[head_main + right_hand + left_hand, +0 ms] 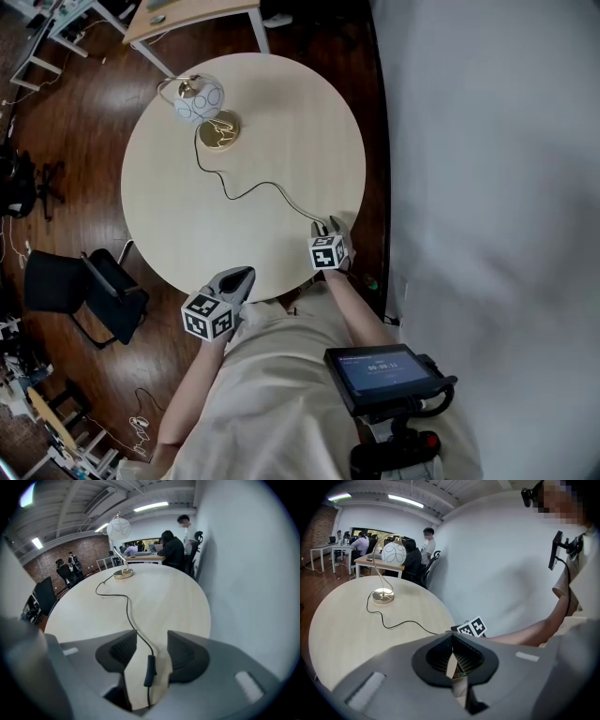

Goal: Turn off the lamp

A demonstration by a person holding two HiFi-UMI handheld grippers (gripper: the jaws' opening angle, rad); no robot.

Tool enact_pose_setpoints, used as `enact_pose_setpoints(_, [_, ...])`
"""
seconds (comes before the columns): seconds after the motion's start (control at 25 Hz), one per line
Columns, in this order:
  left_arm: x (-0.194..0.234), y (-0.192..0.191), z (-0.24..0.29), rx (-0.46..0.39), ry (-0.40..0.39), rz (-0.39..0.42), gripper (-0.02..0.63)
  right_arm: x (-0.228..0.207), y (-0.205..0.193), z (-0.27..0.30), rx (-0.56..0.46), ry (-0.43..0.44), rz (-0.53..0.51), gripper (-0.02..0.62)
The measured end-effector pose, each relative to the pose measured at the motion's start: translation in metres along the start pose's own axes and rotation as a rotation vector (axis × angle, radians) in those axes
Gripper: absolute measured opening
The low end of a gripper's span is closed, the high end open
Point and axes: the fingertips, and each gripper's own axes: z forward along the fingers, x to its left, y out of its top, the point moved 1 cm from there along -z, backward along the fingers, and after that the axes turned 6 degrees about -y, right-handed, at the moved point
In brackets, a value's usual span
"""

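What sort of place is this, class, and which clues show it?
Probably a shared open-plan office: people seated at desks, a black office chair beside the round table, and strip lights on an exposed ceiling.

Left hand-held gripper point(452, 638) closed, right point(151, 638) agape

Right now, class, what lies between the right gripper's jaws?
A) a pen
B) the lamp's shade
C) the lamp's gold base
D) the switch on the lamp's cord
D: the right gripper view shows the cord switch lying on the table between the parted jaws of the right gripper.
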Motion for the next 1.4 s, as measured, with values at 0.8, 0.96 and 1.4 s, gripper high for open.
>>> enact_pose_setpoints(0.8, [0.043,0.025,-0.104,-0.132,-0.117,0.156,-0.015,0.065,0.076,-0.079,-0.024,-0.157,0.079,0.187])
enact_pose_setpoints(0.96, [0.055,0.017,-0.131,-0.123,-0.114,0.231,-0.008,0.092,0.085,-0.096,-0.036,-0.183,0.068,0.184])
enact_pose_setpoints(1.4, [0.083,-0.009,-0.196,-0.196,-0.21,0.271,-0.005,0.178,0.108,-0.181,-0.173,-0.223,0.122,0.144])
